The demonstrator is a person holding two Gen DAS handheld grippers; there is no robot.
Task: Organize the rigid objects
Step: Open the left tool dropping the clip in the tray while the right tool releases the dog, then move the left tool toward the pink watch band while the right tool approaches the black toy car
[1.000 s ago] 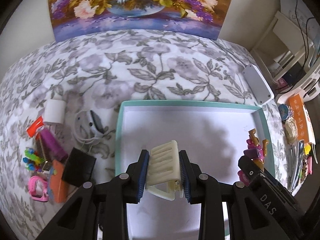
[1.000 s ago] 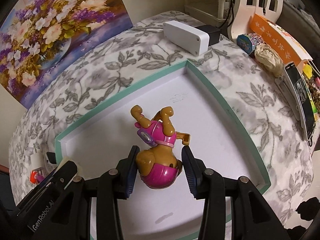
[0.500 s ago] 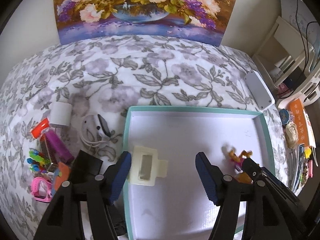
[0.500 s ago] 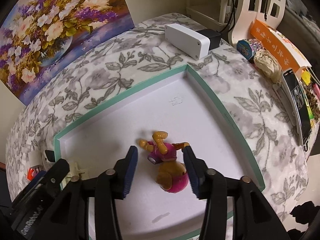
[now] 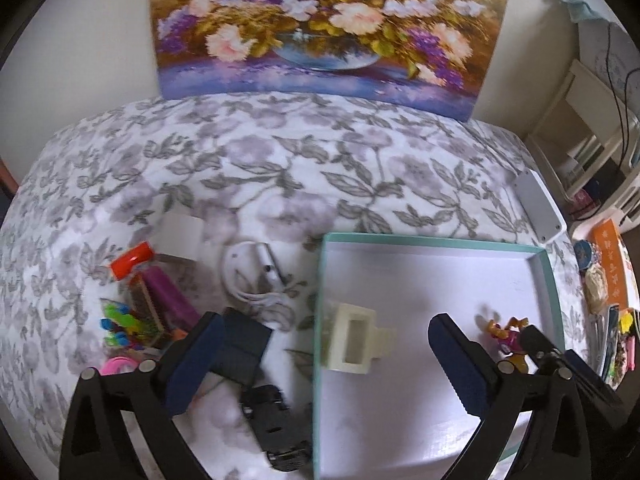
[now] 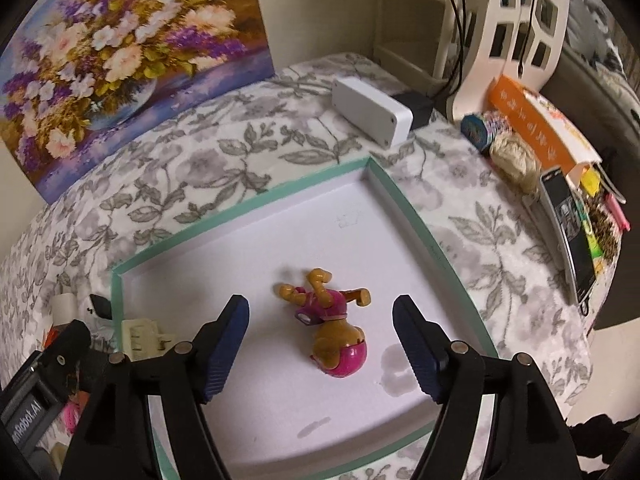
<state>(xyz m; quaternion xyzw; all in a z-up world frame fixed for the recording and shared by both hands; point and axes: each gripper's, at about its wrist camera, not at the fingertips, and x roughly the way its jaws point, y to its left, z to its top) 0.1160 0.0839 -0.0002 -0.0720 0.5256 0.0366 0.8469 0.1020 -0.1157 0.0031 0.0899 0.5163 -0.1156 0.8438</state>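
Note:
A shallow white tray with a teal rim [image 5: 438, 241] [image 6: 240, 208] lies on the floral bedspread. Inside it, against the left wall, rests a cream hair claw clip [image 5: 356, 338] [image 6: 138, 338]. A pink and brown toy dog [image 6: 334, 326] [image 5: 508, 336] lies on its side near the tray's right part. My left gripper [image 5: 326, 364] hangs open above the tray's left rim, nothing between its fingers. My right gripper [image 6: 320, 348] is wide open around and above the toy dog, not touching it.
Left of the tray lie a black box [image 5: 244, 344], a black toy car [image 5: 280, 428], a white cable [image 5: 248, 280], a purple comb [image 5: 168, 296], a red piece [image 5: 132, 260] and colourful clips [image 5: 120, 326]. A white box [image 6: 370, 110] sits beyond the tray; clutter lines the right edge.
Both grippers opened and let go: the claw clip and the toy dog now lie in the tray. Both grippers have drawn back, the left one shifting leftward.

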